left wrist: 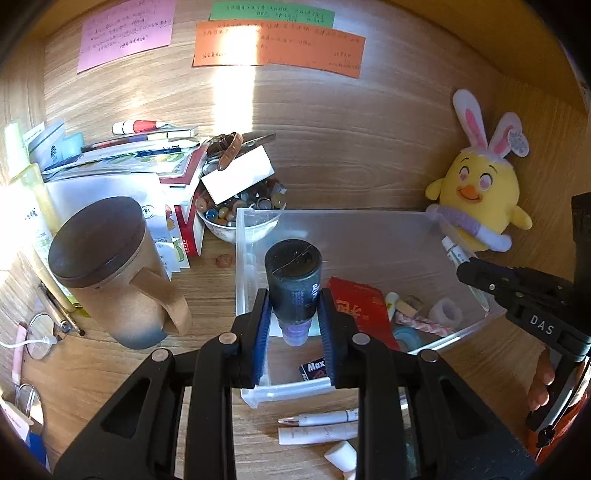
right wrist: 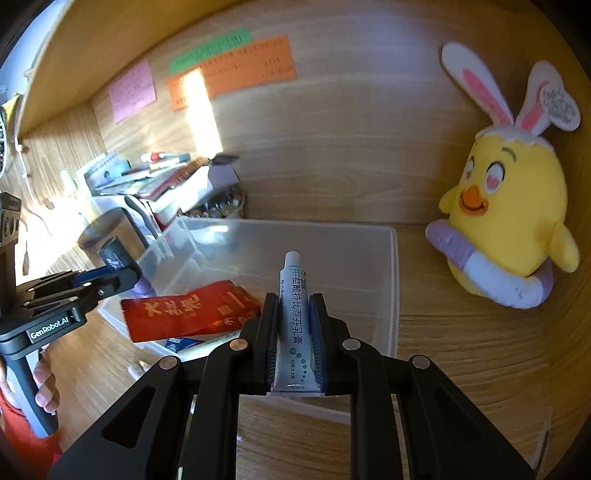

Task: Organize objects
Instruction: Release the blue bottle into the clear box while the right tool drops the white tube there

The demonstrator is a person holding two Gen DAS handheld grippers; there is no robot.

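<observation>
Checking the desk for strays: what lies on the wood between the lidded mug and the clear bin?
In the left wrist view, one small round bead lies between the mug and the clear bin; otherwise bare wood.

**Wooden desk nook in sunlight**

The back wall is pale wood-grain panel, and the desk below it has the same grain. A darker wooden shelf overhangs the wall from above. On the wall, high up, hang three paper notes: pink, green and orange. A bright band of sunlight runs down the wall just under the orange note.
</observation>
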